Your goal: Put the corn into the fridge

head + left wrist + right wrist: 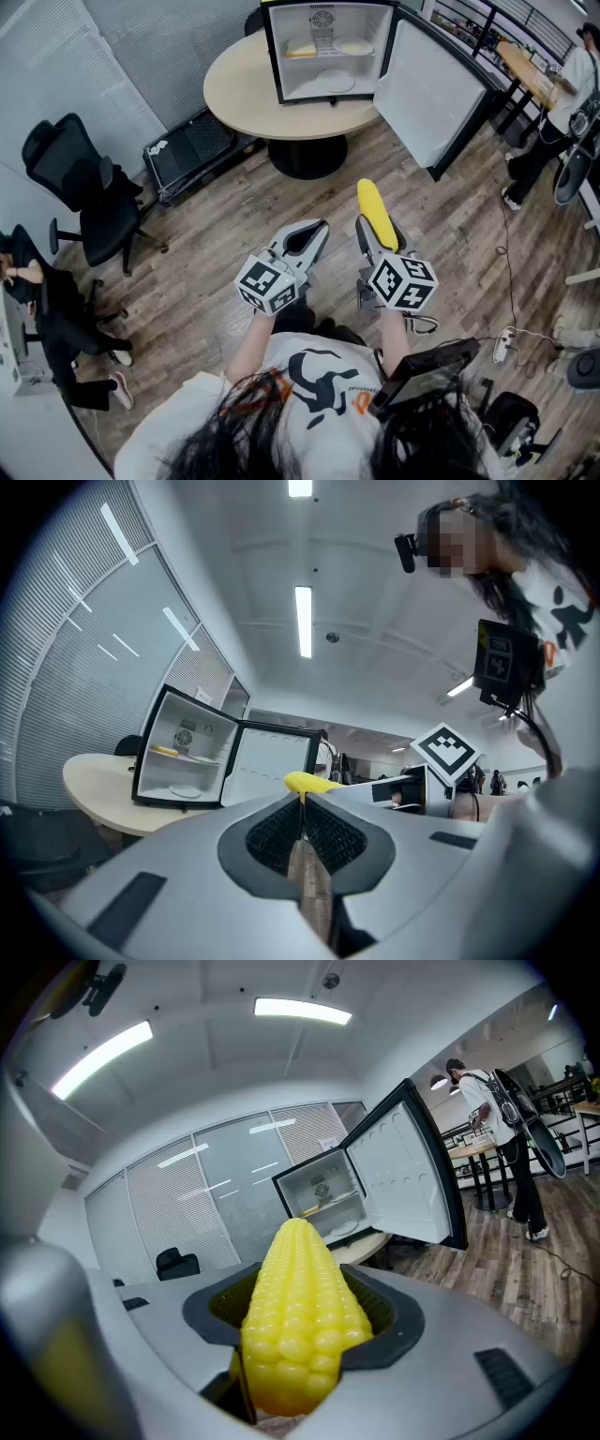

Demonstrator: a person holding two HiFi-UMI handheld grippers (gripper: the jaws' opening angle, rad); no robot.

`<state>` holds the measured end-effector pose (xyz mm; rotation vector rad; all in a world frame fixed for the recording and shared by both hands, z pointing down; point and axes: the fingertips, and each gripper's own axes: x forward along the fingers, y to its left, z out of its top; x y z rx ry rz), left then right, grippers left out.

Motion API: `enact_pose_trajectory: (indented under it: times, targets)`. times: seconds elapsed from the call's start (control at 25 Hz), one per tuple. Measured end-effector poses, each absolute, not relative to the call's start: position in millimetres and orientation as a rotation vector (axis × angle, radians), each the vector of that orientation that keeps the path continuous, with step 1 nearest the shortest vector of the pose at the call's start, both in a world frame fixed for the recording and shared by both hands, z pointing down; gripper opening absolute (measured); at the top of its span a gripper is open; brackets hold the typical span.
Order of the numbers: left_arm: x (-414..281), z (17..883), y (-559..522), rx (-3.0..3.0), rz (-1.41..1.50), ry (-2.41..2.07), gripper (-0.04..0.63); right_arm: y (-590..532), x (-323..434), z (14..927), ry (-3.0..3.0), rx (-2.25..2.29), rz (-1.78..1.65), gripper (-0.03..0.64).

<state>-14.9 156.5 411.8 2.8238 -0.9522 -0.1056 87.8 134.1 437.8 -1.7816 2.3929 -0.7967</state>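
Note:
A yellow corn cob [377,213] sticks forward out of my right gripper [379,234], whose jaws are shut on it. In the right gripper view the corn [300,1316] fills the space between the black pads, tip pointing at the fridge [361,1194]. The small white fridge [327,49] stands on a round beige table [246,94] ahead, its door [427,89] swung wide to the right; a yellow item and plates lie on its shelves. My left gripper [305,242] hangs beside the right one, shut with nothing in it. The left gripper view shows its pads [281,834] meeting, with the corn tip [312,782] beyond.
A black office chair [89,192] stands at the left and a black cart [192,150] sits by the table's foot. A person [558,112] stands at desks on the right. Cables and a power strip [504,343] lie on the wood floor at the lower right.

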Motion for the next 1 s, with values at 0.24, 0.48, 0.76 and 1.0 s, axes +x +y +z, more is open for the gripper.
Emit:
enact_pose_trajectory:
  times: [0.24,0.48,0.76,1.0]
  targets:
    - [-8,413,165,2.800,-0.116,-0.974,0.012,142,96,437,2.420,-1.778,-0.799,0.261]
    - [-3,417,164,2.801,-0.097,-0.981,0.012,141,99,438,2.418,-1.731,-0.818,0.261]
    - [-1,421,158,2.790,-0.078,-0.988,0.012,135,100,446,2.439,-1.728,-0.837,0.261]
    - [2,422,144,2.791,-0.064,-0.995,0.012,117,100,449,2.473,-1.732,-0.817,0.261]
